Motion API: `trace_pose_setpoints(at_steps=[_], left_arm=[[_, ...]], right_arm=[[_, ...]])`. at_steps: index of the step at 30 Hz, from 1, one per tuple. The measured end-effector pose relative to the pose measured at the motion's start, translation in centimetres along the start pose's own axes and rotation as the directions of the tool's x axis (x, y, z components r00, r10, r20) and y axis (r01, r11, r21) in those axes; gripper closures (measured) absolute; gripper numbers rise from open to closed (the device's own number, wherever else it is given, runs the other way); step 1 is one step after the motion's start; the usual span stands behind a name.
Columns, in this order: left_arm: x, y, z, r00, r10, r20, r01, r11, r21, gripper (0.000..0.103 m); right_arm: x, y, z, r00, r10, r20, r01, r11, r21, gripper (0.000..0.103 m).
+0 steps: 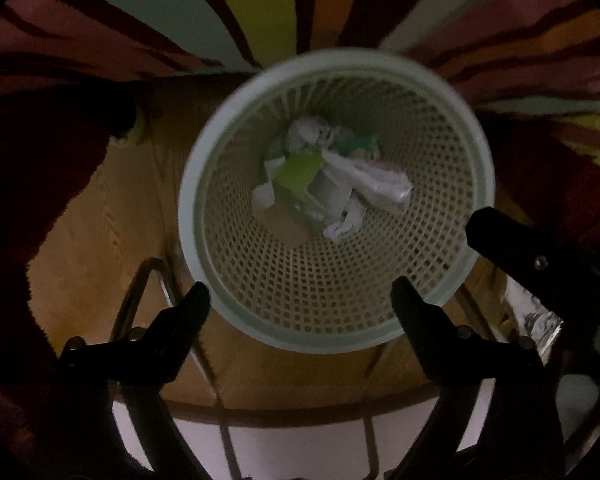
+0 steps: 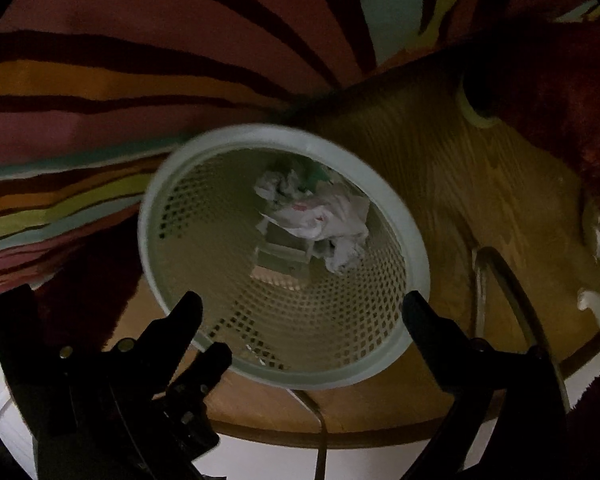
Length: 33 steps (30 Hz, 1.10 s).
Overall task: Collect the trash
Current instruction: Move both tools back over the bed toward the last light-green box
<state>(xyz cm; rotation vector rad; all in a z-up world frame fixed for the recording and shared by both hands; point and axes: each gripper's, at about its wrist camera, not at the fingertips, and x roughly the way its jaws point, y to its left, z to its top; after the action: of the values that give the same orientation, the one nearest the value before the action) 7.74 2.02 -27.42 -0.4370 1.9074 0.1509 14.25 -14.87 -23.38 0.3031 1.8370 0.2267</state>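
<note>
A round mesh waste basket (image 1: 432, 92) with a pale green rim stands on the wooden floor below both grippers. Inside lies trash (image 1: 324, 176): crumpled white paper, a green card, a brown cardboard piece and a clear wrapper. My left gripper (image 1: 300, 294) hangs open above the basket's near rim, nothing between its fingers. One finger of the right gripper (image 1: 496, 236) shows at the right. In the right wrist view the basket (image 2: 400, 216) and its trash (image 2: 320, 216) sit ahead; my right gripper (image 2: 302, 304) is open and empty. A finger of the left gripper (image 2: 216, 360) shows lower left.
A striped, many-coloured rug (image 1: 260, 4) lies beyond the basket, with dark red pile (image 1: 32, 168) at the left. Bent chrome tubing (image 1: 140, 292) runs near the basket on the wooden floor (image 1: 100, 220). A white surface (image 1: 300, 452) lies at the bottom edge.
</note>
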Motion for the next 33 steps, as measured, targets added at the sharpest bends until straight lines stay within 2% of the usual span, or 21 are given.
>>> trace_pose_setpoints(at_steps=[4, 8, 10, 12, 16, 18, 19, 21, 22, 23, 24, 25, 26, 27, 28, 29, 31, 33], left_arm=[[-2.0, 0.3, -0.6, 0.997, -0.024, 0.071, 0.025, 1.0, -0.007, 0.011], [-4.4, 0.7, -1.5, 0.984, -0.074, 0.164, 0.079, 0.997, -0.025, 0.011], [-5.7, 0.9, -2.1, 0.971, -0.105, 0.216, 0.114, 0.993, -0.032, 0.011], [-7.3, 1.1, -2.7, 0.952, -0.137, 0.275, 0.15, 0.988, -0.027, 0.011], [-10.0, 1.4, -3.9, 0.903, -0.171, 0.394, 0.189, 0.982, -0.006, 0.011], [-11.6, 1.5, -4.5, 0.868, -0.166, 0.468, 0.186, 0.983, 0.004, 0.011], [-12.3, 1.5, -4.8, 0.85, -0.161, 0.502, 0.181, 0.983, 0.008, 0.011], [-14.0, 1.3, -5.4, 0.805, -0.149, 0.574, 0.17, 0.985, 0.017, 0.011], [-14.7, 1.3, -5.7, 0.783, -0.144, 0.605, 0.164, 0.986, 0.023, 0.011], [-15.7, 1.2, -6.0, 0.752, -0.142, 0.644, 0.16, 0.987, 0.031, 0.011], [-16.4, 1.1, -6.2, 0.726, -0.139, 0.673, 0.155, 0.987, 0.037, 0.011], [-17.0, 1.1, -6.5, 0.698, -0.133, 0.703, 0.145, 0.989, 0.044, 0.011], [-17.7, 1.0, -6.8, 0.666, -0.125, 0.735, 0.13, 0.99, 0.051, 0.011], [-18.3, 1.0, -7.0, 0.638, -0.121, 0.76, 0.12, 0.991, 0.057, 0.011], [-18.8, 0.7, -7.2, 0.611, -0.118, 0.783, 0.112, 0.992, 0.062, 0.011], [-19.2, 0.5, -7.5, 0.582, -0.117, 0.805, 0.104, 0.992, 0.069, 0.011], [-19.9, 0.1, -7.8, 0.536, -0.113, 0.836, 0.088, 0.993, 0.078, 0.011], [-20.3, 0.0, -7.7, 0.509, -0.118, 0.853, 0.083, 0.993, 0.088, 0.011]], right_arm=[[-2.8, 0.6, -0.7, 0.991, 0.038, 0.131, -0.031, 0.998, -0.052, 0.008], [-4.5, 0.5, -1.4, 0.976, 0.093, 0.196, -0.084, 0.995, -0.057, 0.008], [-5.6, 0.5, -1.7, 0.964, 0.131, 0.233, -0.118, 0.99, -0.071, 0.008], [-7.3, 0.5, -2.2, 0.94, 0.162, 0.3, -0.138, 0.985, -0.101, 0.008], [-9.9, 0.8, -3.3, 0.889, 0.192, 0.416, -0.139, 0.978, -0.153, 0.008], [-11.2, 1.0, -3.8, 0.854, 0.206, 0.478, -0.135, 0.975, -0.179, 0.008], [-11.4, 0.9, -3.6, 0.849, 0.209, 0.486, -0.135, 0.974, -0.184, 0.008], [-12.5, 1.1, -4.0, 0.817, 0.227, 0.53, -0.134, 0.969, -0.207, 0.008], [-13.3, 1.2, -4.3, 0.792, 0.242, 0.561, -0.137, 0.965, -0.223, 0.008], [-13.4, 1.2, -4.3, 0.784, 0.247, 0.57, -0.138, 0.964, -0.229, 0.008], [-13.6, 1.3, -4.4, 0.767, 0.257, 0.589, -0.137, 0.961, -0.241, 0.008], [-14.3, 1.5, -4.7, 0.739, 0.265, 0.619, -0.125, 0.958, -0.26, 0.008], [-14.3, 1.5, -4.7, 0.732, 0.266, 0.628, -0.121, 0.957, -0.264, 0.008], [-14.7, 1.7, -5.0, 0.708, 0.27, 0.653, -0.107, 0.954, -0.279, 0.008], [-14.8, 1.8, -5.3, 0.698, 0.271, 0.663, -0.101, 0.954, -0.284, 0.008], [-15.3, 2.1, -5.6, 0.675, 0.268, 0.688, -0.081, 0.953, -0.292, 0.008], [-16.0, 2.6, -6.0, 0.629, 0.271, 0.729, -0.059, 0.951, -0.303, 0.008], [-16.6, 2.9, -6.3, 0.599, 0.257, 0.759, -0.02, 0.952, -0.306, 0.008]])
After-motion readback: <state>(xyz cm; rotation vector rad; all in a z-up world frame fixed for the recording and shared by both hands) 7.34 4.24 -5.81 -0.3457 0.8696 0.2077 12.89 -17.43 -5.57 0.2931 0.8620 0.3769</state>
